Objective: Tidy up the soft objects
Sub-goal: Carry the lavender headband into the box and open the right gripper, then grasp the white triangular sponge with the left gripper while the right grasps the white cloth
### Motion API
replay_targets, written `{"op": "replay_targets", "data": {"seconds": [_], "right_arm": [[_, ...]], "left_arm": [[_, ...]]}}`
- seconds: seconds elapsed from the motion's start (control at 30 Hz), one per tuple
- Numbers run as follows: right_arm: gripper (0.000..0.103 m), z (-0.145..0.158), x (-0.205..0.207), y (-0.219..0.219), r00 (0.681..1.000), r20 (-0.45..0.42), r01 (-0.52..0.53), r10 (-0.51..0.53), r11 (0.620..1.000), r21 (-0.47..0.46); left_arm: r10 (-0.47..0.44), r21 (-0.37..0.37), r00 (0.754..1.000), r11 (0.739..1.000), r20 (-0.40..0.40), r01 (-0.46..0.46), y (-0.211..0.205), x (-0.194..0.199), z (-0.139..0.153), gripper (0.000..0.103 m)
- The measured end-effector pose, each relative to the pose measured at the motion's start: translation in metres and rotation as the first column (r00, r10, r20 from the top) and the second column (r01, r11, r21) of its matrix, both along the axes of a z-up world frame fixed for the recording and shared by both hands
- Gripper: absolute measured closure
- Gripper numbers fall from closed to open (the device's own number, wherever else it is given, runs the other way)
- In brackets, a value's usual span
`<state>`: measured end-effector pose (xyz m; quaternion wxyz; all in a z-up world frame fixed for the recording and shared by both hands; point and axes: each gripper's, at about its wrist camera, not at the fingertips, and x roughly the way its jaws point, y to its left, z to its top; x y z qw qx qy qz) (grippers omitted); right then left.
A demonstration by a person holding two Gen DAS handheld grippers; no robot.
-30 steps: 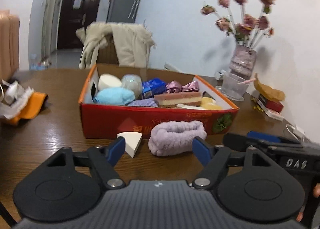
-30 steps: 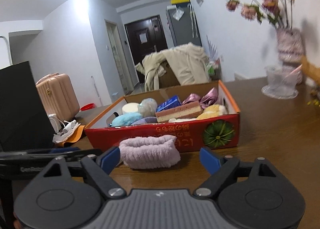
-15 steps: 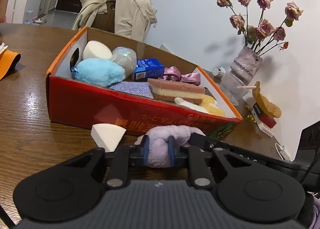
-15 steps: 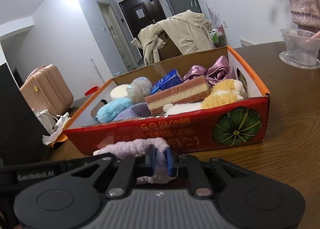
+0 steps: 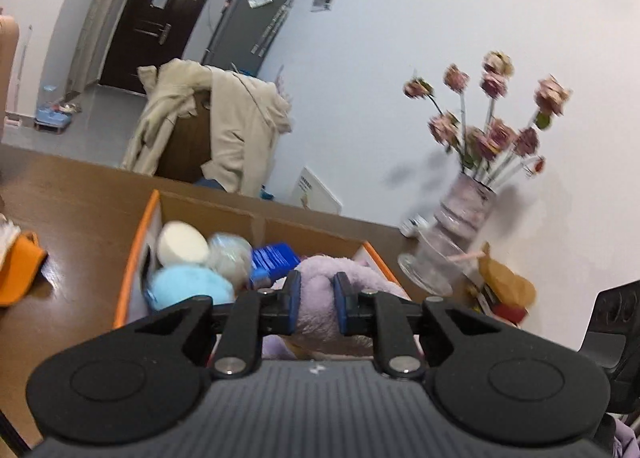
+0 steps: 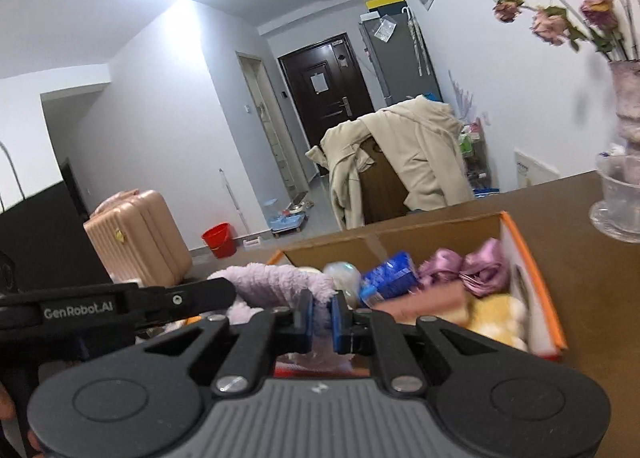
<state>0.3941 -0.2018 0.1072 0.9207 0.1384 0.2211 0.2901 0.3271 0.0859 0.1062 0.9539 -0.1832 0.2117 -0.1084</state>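
Gripping the lilac plush headband [image 5: 320,290] from both ends, the left gripper [image 5: 316,302] and right gripper [image 6: 320,316] are clamping it above the cardboard box [image 6: 532,282]. Uneven pulling risks one pinch slipping, dropping it outside. Its long axis is running sideways between the grippers.

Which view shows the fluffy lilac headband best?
The right wrist view: the fluffy lilac headband stretches between both tongs, its length visible. The left wrist view shows only the bunched part of the headband pinched in the left tongs.
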Motion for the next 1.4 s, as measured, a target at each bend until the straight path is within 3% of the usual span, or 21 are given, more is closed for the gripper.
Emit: {"op": "replay_targets", "data": {"seconds": [0.2, 0.37, 0.47, 0.53, 0.57, 0.6, 0.63, 0.8, 1.03, 1.13, 1.33, 1.4], "right_arm": [[0.094, 0.002, 0.035, 0.040, 0.999, 0.005, -0.054, 0.054, 0.998, -0.038], [0.094, 0.004, 0.057, 0.050, 0.998, 0.061, -0.013, 0.018, 0.997, -0.082], [0.094, 0.006, 0.076, 0.044, 0.995, 0.096, 0.036, -0.027, 0.995, -0.094], [0.086, -0.003, 0.089, 0.041, 0.993, 0.106, 0.062, -0.049, 0.991, -0.119], [0.073, -0.011, 0.097, 0.042, 0.995, 0.082, 0.065, -0.052, 0.985, -0.163], [0.064, -0.021, 0.106, 0.041, 0.998, 0.027, 0.058, -0.054, 0.975, -0.216], [0.064, -0.031, 0.112, 0.038, 0.998, -0.028, 0.054, -0.063, 0.969, -0.240], [0.063, -0.042, 0.111, 0.015, 0.994, -0.055, 0.082, -0.093, 0.980, -0.183], [0.063, -0.023, 0.090, 0.004, 0.995, -0.027, 0.093, -0.099, 0.979, -0.182], [0.062, -0.007, 0.066, -0.004, 0.994, 0.022, 0.111, -0.109, 0.975, -0.195], [0.049, 0.023, 0.000, -0.026, 0.982, 0.146, 0.152, -0.120, 0.960, -0.234], [0.040, 0.027, -0.023, -0.032, 0.977, 0.174, 0.166, -0.127, 0.957, -0.236]], "left_arm": [[0.086, -0.026, 0.996, 0.996, -0.029, -0.086, 0.032, 0.024, -0.005, 0.085], [0.054, -0.033, 0.997, 0.998, -0.057, -0.056, 0.032, 0.061, -0.010, 0.085], [0.026, -0.057, 0.999, 0.998, -0.036, -0.028, 0.025, 0.086, -0.012, 0.085], [0.019, -0.008, 1.000, 1.000, -0.023, -0.019, 0.018, 0.099, -0.023, 0.073], [0.030, 0.035, 0.997, 0.999, -0.069, -0.027, 0.013, 0.107, -0.033, 0.058], [0.043, 0.072, 0.992, 0.997, -0.123, -0.034, 0.009, 0.113, -0.043, 0.056], [0.044, 0.099, 0.988, 0.995, -0.148, -0.029, 0.006, 0.115, -0.053, 0.056], [0.039, 0.079, 0.988, 0.996, -0.151, -0.028, 0.012, 0.107, -0.062, 0.054], [0.052, 0.106, 0.993, 0.994, -0.110, -0.040, 0.018, 0.081, -0.037, 0.051], [0.045, 0.125, 0.997, 0.992, -0.069, -0.036, 0.018, 0.058, -0.028, 0.040], [0.071, 0.219, 0.997, 0.973, 0.018, -0.073, 0.014, -0.004, -0.019, 0.029], [0.082, 0.249, 0.996, 0.964, 0.042, -0.090, 0.010, -0.027, -0.017, 0.027]]}}
